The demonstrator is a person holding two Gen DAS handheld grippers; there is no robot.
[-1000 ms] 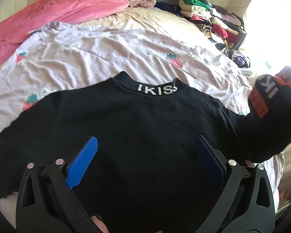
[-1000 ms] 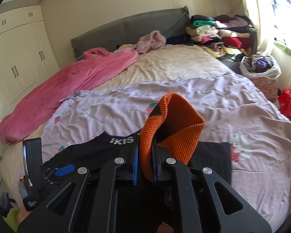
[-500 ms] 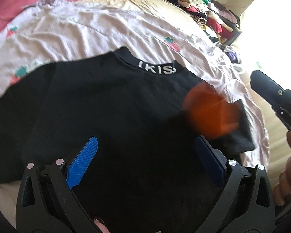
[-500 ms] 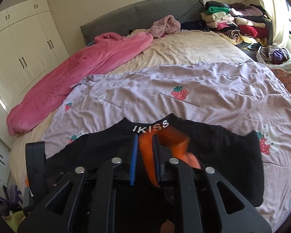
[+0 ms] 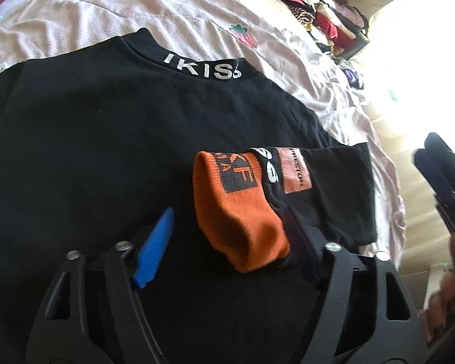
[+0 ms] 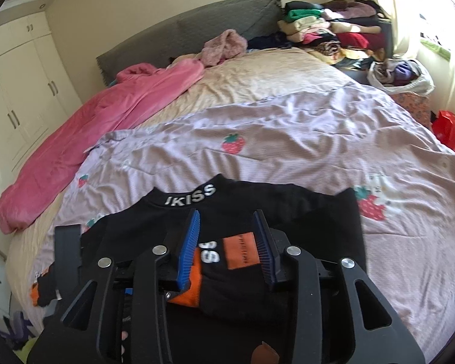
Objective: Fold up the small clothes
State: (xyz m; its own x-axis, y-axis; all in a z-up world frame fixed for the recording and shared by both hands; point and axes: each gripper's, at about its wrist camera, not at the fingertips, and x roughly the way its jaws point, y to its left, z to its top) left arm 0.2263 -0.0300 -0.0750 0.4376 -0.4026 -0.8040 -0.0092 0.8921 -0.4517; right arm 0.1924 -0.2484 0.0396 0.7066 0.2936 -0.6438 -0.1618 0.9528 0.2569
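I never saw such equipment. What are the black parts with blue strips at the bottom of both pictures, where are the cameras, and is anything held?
No robot: a person holds a two-finger tool in each hand, each carrying a camera that looks along its fingers. One picture comes from the left gripper, the other from the right gripper. A black sweater lies spread on a lilac strawberry quilt, one sleeve folded across, ending in an orange cuff. The left fingers have just been closing, the cuff between them, but one blue pad is clear of it. The right fingers have just been opening, with the sleeve between them. Nothing is gripped.
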